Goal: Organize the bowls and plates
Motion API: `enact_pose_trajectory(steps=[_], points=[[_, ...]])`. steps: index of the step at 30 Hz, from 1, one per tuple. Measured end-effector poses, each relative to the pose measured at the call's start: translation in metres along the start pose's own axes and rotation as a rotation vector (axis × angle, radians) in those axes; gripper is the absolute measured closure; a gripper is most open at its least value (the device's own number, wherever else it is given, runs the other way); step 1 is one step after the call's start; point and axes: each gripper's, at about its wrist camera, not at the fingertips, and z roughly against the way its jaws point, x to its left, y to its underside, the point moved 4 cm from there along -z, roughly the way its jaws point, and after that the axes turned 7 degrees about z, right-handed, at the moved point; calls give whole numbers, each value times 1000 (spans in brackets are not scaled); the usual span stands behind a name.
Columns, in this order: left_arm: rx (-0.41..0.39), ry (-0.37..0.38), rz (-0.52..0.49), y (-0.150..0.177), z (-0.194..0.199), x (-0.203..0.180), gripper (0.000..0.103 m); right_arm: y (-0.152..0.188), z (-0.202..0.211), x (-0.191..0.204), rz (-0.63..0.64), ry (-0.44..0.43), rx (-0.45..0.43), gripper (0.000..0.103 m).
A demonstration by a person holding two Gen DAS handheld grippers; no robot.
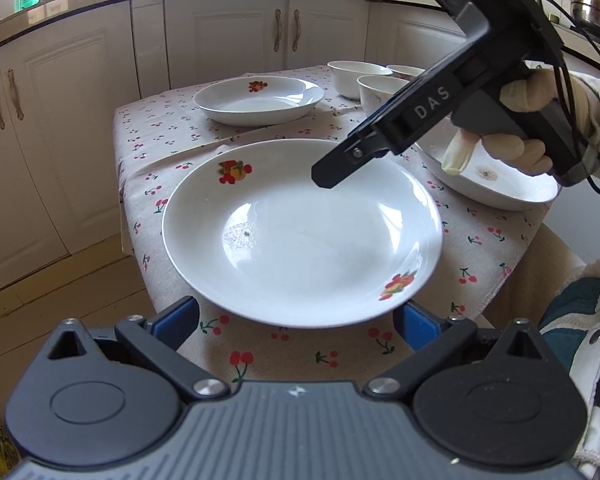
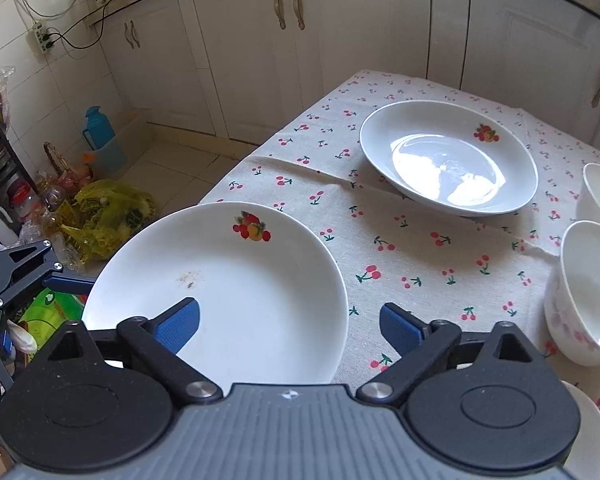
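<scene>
Two grippers close on the same near plate (image 1: 300, 232), a white dish with fruit prints lying flat at the near edge of the cherry-print tablecloth (image 1: 172, 148). Left gripper (image 1: 296, 322): jaws wide, blue pads either side of the plate's near rim, not pressing it. Right gripper (image 2: 290, 322): jaws apart with nothing clamped, one blue pad above the plate's well, the other over the cloth just beyond the rim, so the rim sits between them. Farther back rests a second fruit-print plate (image 2: 448, 156), well apart. Beside it, toward the right, stand white bowls (image 2: 584, 292), one with pink flowers.
</scene>
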Motion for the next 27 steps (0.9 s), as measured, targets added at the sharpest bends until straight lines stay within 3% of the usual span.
enact_pose_trajectory(steps=[15,27], points=[[11,30,-56,-3,-5,0,1,-9,-19,-9,5,-73,57,40],[24,33,-69,-5,-6,0,1,-12,-21,-16,-19,-125,60,41]])
